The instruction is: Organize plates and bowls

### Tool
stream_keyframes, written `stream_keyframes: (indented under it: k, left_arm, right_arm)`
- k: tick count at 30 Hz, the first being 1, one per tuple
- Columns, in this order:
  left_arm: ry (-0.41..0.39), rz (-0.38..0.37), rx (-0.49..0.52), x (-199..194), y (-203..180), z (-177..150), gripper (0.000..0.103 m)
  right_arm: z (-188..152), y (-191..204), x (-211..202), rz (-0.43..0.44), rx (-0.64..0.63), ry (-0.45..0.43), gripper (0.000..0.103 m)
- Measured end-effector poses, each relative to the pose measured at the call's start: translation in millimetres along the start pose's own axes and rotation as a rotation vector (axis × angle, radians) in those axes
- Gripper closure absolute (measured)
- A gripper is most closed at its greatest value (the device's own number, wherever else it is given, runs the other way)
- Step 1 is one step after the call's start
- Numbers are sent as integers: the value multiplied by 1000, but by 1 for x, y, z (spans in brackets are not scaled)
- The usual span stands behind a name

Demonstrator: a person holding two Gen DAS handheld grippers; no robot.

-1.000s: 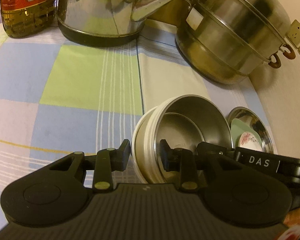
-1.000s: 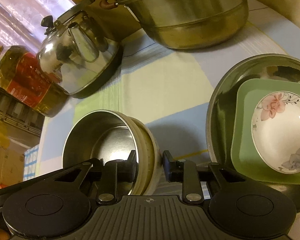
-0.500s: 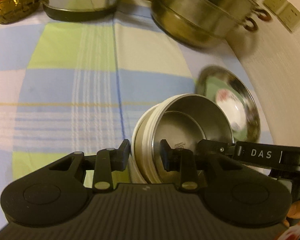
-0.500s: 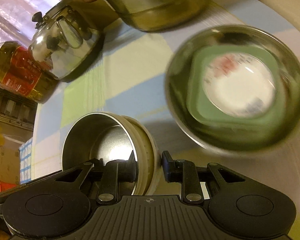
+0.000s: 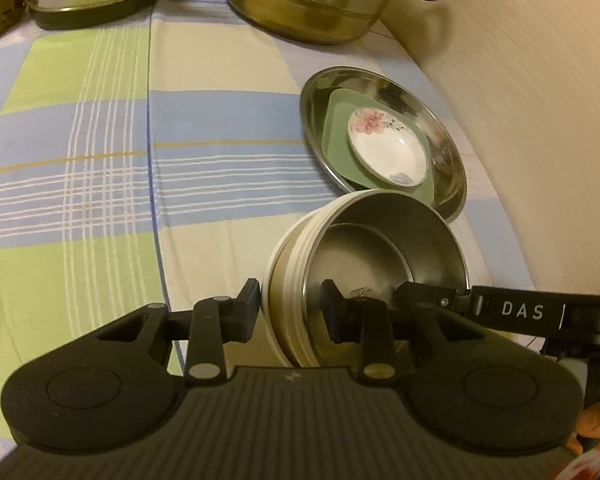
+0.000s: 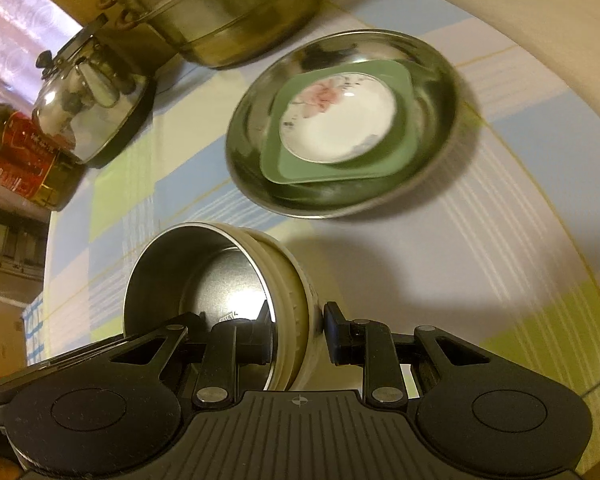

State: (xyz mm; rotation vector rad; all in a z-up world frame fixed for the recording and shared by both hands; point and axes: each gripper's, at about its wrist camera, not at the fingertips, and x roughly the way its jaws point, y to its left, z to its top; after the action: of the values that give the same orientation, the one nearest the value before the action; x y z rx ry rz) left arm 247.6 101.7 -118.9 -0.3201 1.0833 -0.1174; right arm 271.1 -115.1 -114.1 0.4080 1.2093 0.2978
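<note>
Your left hand-held gripper (image 5: pixel 288 307) is clamped on the near wall of the steel bowl (image 5: pixel 384 240), one finger outside against the cream band, the other inside the cavity. Your right hand-held gripper (image 6: pixel 298 330) grips the opposite wall of that same steel bowl (image 6: pixel 204 276) in the same way, one finger within and one on the outer cream side. You hold the bowl between both tools, tipped so its mouth faces partly sideways, above the checked cloth on the desk (image 5: pixel 100 160).

Just beyond the bowl, near the pale wall, lies the wide steel plate (image 5: pixel 448 148). In it rests a green square dish (image 5: pixel 336 128), and on that sits a small white saucer (image 5: pixel 388 148) with a pink flower. In the left wrist view the held bowl's rim overlaps the plate's near edge; whether they touch you cannot tell.

Farther back stands a large steel pot (image 5: pixel 312 4) with looped handles. To its side is a shiny kettle (image 6: pixel 88 108), and past that a bottle of oil (image 6: pixel 24 156) with a red label.
</note>
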Motion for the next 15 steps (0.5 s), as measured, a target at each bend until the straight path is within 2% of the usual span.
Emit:
stream_keyframes:
  k: [4,6,7,8,10,15]
  left_arm:
    - [-14,23,8,0,-4,0,76]
    - [-45,46,21,-5,-6,0,76]
    - [-68,65,33,-9,-7,-1,76]
    - [-89,81,46,-14,-9,-1,76]
    - [-126,92,57,-26,-12,0,76]
    - [-197,89,85,-63,-27,-7,74]
  right_arm:
    - [-5,-3,-5,21,-11,-19,76]
    - [-5,-4,-9,33,-17,-33,74]
    - [-7,-4,-14,35,-25,-50,67]
    - [-7,-3,-20,36,-41,-68,56]
    - [-9,-2,-31,36,-64,-101,45]
    - [-19,-8,-61,75,-75,-147,42]
